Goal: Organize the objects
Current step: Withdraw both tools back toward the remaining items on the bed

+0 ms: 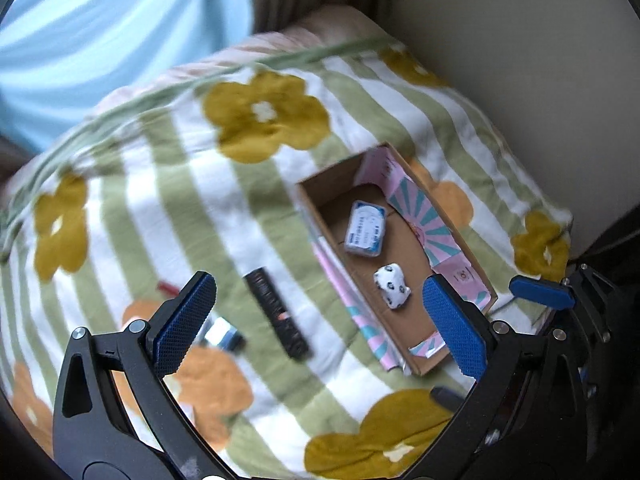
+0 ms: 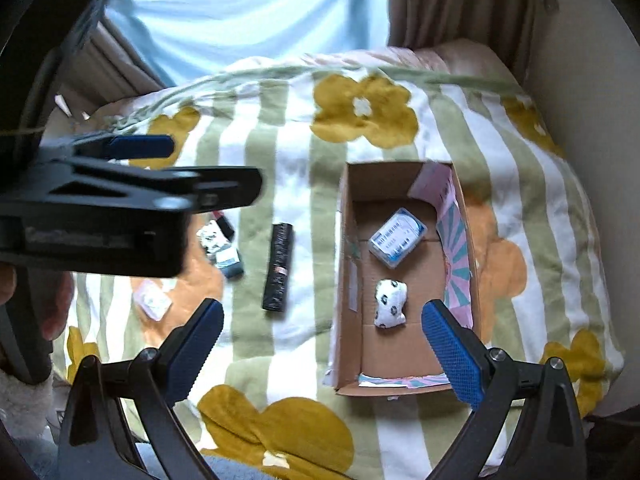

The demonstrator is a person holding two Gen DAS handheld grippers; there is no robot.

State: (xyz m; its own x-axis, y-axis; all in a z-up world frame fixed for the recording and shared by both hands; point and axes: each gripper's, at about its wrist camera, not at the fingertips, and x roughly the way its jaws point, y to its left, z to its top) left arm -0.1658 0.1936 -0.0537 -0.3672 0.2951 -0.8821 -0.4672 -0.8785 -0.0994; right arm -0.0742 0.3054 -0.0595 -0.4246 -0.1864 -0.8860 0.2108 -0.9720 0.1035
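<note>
We see both grippers, left [image 1: 320,324] and right [image 2: 320,344], spread empty above the box [image 2: 348,280]; a blurred black roll [image 2: 279,266], perhaps bags, lies beside it.

bed: floral striped blanket [image 2: 280,128] | brown curtain [image 2: 460,4] | beige wall [image 1: 520,40]

Blue packet [image 2: 397,237], spotted pouch [image 2: 390,303] inside cardboard box [image 2: 346,280]

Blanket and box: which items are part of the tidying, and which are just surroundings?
Job items: cardboard box, blue-white packet and spotted pouch inside it; black roll, silver item, small pink packet outside.

Surroundings: flowered blanket, brown curtain.
</note>
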